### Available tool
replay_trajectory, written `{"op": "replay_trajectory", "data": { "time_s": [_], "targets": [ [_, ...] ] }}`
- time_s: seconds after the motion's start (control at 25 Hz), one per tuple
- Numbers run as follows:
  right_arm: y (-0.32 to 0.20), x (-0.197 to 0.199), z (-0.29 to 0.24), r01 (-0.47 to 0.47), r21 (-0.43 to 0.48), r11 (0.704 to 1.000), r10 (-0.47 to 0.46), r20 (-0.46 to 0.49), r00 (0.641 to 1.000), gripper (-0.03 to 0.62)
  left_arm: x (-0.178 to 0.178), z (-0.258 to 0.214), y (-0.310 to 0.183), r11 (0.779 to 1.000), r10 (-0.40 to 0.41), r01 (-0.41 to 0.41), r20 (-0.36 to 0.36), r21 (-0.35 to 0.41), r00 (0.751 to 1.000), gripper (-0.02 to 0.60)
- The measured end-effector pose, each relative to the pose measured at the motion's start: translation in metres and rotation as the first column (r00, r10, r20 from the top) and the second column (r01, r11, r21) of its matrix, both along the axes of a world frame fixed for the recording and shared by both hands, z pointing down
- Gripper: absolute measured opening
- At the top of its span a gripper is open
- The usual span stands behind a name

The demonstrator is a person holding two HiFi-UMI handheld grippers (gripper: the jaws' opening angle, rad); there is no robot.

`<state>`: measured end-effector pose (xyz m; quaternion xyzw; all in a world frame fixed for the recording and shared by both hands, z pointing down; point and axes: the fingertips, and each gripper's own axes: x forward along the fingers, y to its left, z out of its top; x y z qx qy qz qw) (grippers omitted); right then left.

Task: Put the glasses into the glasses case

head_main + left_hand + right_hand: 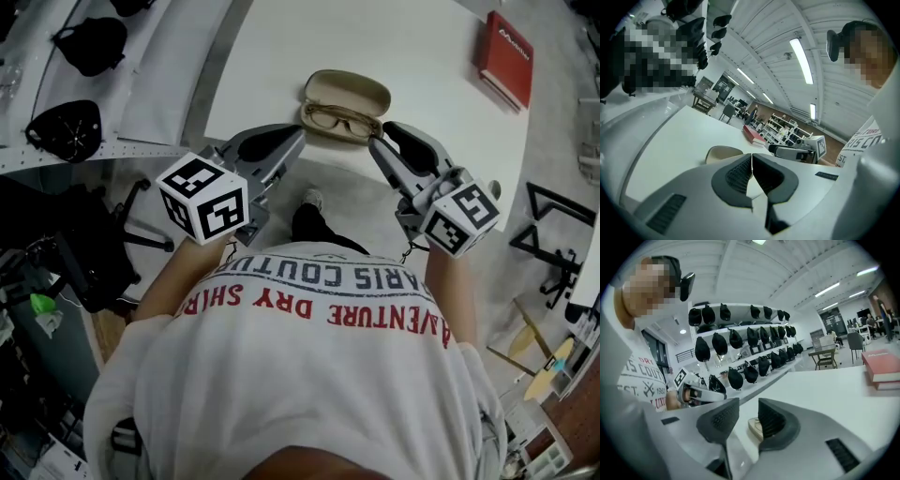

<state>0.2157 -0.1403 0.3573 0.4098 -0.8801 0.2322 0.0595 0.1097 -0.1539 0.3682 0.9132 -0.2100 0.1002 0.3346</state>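
The beige glasses case lies open at the white table's near edge, with the brown-framed glasses resting in its lower half. My left gripper hovers just left of the case, its jaws shut with the tips touching and nothing between them. My right gripper hovers just right of the case, open and empty. The case's lid shows beyond the left jaws. A corner of the case shows between the right jaws, farther off.
A red book lies at the table's far right. Left of the table runs a white shelf holding black caps. Black chair bases stand on the floor at both sides.
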Motion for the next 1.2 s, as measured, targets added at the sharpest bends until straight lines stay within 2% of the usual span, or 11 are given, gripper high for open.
{"op": "replay_trajectory", "data": {
  "time_s": [0.16, 0.36, 0.68, 1.2],
  "targets": [
    [0.022, -0.008, -0.036, -0.040, 0.080, 0.996, 0.036, 0.052, 0.998, 0.060, 0.001, -0.020, 0.019, 0.999, 0.036, -0.035, -0.031, 0.040, 0.999, 0.028],
    [0.045, -0.012, -0.061, -0.094, 0.118, 0.989, 0.081, 0.109, 0.991, 0.031, -0.001, -0.046, 0.040, 0.994, 0.067, -0.060, -0.071, 0.094, 0.995, 0.028],
    [0.070, -0.033, -0.072, -0.074, 0.134, 0.988, 0.061, 0.100, 0.993, 0.023, -0.006, -0.072, 0.060, 0.985, 0.096, -0.081, -0.091, 0.153, 0.991, 0.028],
    [0.075, -0.044, -0.080, -0.037, 0.162, 0.986, 0.027, 0.060, 0.998, 0.023, -0.008, -0.079, 0.069, 0.981, 0.103, -0.086, -0.094, 0.173, 0.990, 0.028]
  ]
}}
